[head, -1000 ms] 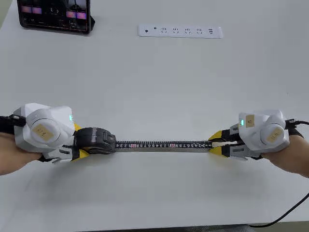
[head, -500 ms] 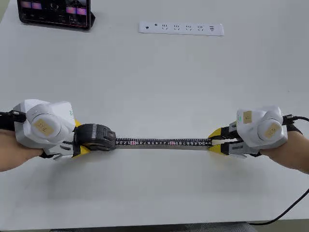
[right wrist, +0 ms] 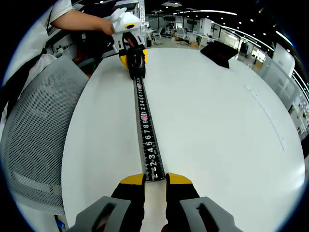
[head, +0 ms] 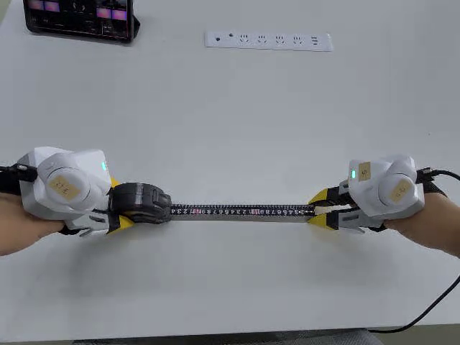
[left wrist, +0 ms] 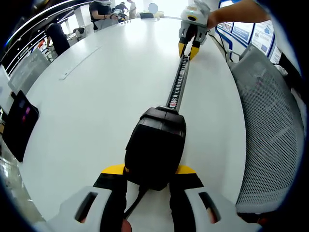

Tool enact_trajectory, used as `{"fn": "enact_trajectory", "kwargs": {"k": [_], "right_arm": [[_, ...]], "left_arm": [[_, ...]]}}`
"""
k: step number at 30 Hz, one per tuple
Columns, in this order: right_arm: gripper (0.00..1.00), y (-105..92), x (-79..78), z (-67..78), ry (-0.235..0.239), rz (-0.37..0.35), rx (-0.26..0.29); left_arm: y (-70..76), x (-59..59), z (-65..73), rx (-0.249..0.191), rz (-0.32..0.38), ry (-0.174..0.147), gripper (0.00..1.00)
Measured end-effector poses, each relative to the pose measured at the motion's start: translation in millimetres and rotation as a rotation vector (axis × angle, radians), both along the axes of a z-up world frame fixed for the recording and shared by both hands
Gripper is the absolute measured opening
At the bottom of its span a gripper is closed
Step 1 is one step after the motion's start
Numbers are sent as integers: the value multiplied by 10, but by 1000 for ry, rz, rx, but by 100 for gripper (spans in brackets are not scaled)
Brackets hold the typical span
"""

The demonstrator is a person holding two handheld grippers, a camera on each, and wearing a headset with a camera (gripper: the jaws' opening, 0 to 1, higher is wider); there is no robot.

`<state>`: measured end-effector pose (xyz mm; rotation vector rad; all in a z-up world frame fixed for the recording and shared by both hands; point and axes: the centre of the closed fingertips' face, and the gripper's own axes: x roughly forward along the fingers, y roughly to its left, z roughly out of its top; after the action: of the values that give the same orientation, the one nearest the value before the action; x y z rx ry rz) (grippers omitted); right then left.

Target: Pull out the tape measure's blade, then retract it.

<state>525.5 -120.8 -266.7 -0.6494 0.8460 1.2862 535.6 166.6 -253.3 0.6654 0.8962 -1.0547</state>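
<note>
While both tools are working low over the white worktop (head: 230,122), the yellow-tipped fingers (left wrist: 114,170) of the left gripper (head: 120,207) are clamping the black tape measure (head: 141,204) from both sides. In the left gripper view the rear of the tape measure (left wrist: 155,145) is sitting between those fingers, with its mouth facing away from them.

Well to the right of the tape measure, the fingers (right wrist: 179,180) of the right gripper (head: 318,210) are pinching the free end of the blade (head: 244,211), closed on it with only the strip between them. The blade is running straight and level from the tape measure's mouth to those fingers, with its dark face and printed numerals turned up. Whether it is touching the worktop cannot be told. In the right gripper view the blade (right wrist: 146,130) is leading away to the tape measure (right wrist: 136,59).

Far beyond the tape measure, a white power strip (head: 268,41) is lying flat. A dark device with a lit screen (head: 79,18) is standing at the far left. A black cable (head: 431,309) is trailing off the near right edge, and a grey mesh chair (left wrist: 265,121) is standing on the near side of the tape measure.
</note>
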Motion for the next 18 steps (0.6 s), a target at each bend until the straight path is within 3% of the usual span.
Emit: {"fn": "enact_trajectory", "kwargs": {"k": [5,8,15,18], "right_arm": [[22,3,-12,20,29,-47,16],[23,5,-6,32,35,-51,24],[25,3,11,58,23,-71,39],[27,20,5,92,31,-95,57]], "left_arm": [[-4,7,11,-21,40,8,31],[-16,18,38,-37,60,10,36],[-37,-1,63,-44,54,9,35],[-39,-10,96,-67,78,17,36]]}}
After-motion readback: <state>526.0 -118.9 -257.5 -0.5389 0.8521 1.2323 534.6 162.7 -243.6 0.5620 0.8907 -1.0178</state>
